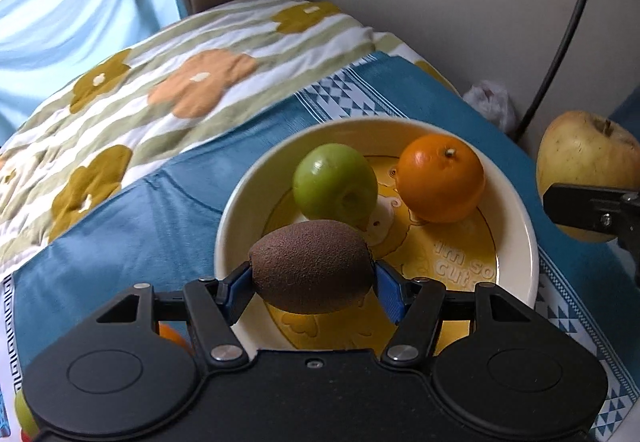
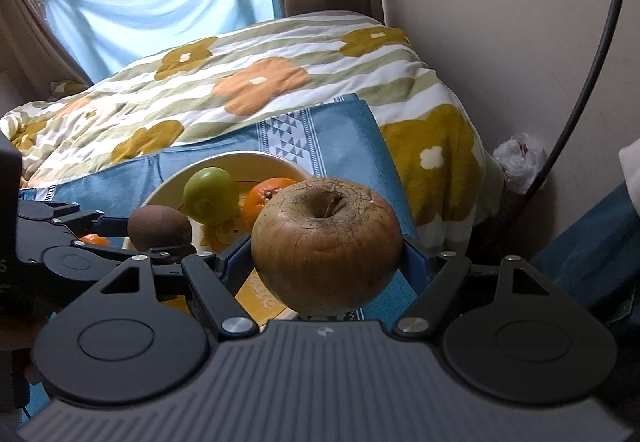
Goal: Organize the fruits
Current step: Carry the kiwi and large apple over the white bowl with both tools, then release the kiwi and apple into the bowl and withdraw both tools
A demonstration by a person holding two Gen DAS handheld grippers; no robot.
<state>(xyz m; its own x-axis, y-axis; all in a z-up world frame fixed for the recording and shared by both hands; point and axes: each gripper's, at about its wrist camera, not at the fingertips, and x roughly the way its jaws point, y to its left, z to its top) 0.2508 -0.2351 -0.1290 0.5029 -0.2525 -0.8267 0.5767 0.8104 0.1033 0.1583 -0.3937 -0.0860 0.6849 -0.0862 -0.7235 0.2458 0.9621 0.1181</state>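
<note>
My left gripper (image 1: 312,282) is shut on a brown kiwi (image 1: 312,266) and holds it over the near rim of a cream and yellow bowl (image 1: 516,226). A green apple (image 1: 334,182) and an orange (image 1: 440,178) lie in the bowl. My right gripper (image 2: 326,258) is shut on a yellowish-brown apple (image 2: 326,246), held to the right of the bowl (image 2: 256,162); that apple also shows at the right edge of the left wrist view (image 1: 584,166). The right wrist view shows the kiwi (image 2: 160,228), green apple (image 2: 210,192) and orange (image 2: 264,198).
The bowl sits on a blue patterned cloth (image 1: 140,210) over a bed with a flowered quilt (image 1: 160,90). A wall (image 1: 440,2) and a dark cable (image 1: 568,26) are on the right. Another orange (image 1: 172,336) and a green fruit (image 1: 24,408) peek from behind my left gripper.
</note>
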